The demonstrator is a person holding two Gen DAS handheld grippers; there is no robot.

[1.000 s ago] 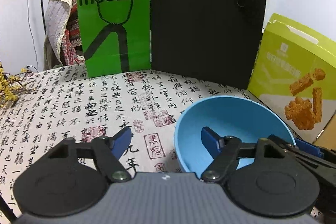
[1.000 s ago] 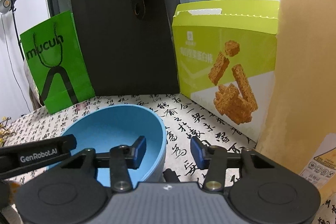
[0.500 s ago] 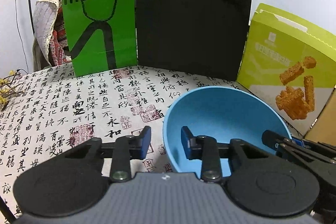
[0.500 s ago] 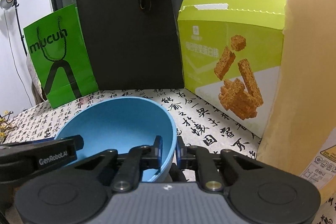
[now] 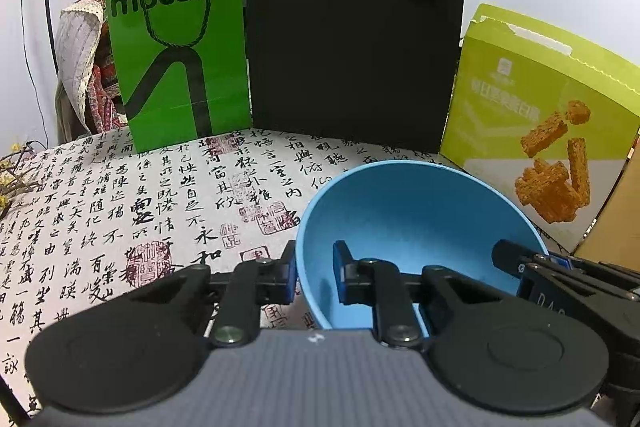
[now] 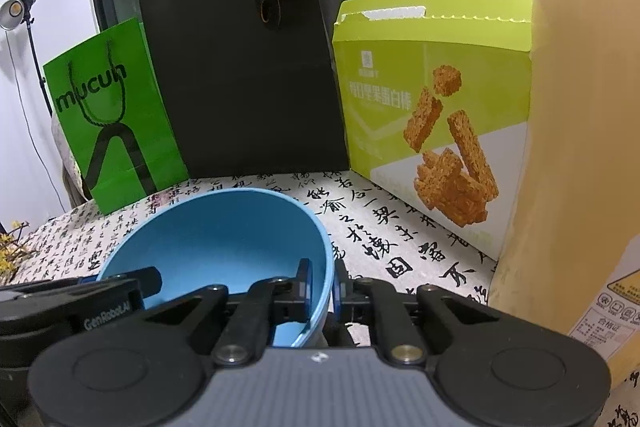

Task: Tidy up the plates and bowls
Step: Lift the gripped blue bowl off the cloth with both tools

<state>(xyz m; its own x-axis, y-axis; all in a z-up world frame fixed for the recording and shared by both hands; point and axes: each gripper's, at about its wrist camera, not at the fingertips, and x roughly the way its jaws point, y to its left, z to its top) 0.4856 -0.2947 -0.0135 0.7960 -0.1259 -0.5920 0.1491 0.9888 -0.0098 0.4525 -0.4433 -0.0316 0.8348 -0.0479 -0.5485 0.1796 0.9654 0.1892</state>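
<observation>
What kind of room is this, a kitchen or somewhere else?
Probably a home room set up for filming, not clearly a kitchen: a calligraphy-print tablecloth, shopping bags, a snack box and a studio lamp.

Left gripper [image 5: 314, 275] jaws have just been closing; the blue bowl [image 5: 412, 227] rim is now straddled, one pad outside the left wall, one inside. Whether both pads press the wall cannot be told. Bowl appears tilted toward the camera. Right gripper [image 5: 520, 261] is seen at the bowl's right rim. Behind the bowl: green bag [image 5: 176, 43], black bag [image 5: 352, 27], snack box [image 5: 540, 115]. Calligraphy tablecloth [image 5: 120, 207] lies underneath.
</observation>
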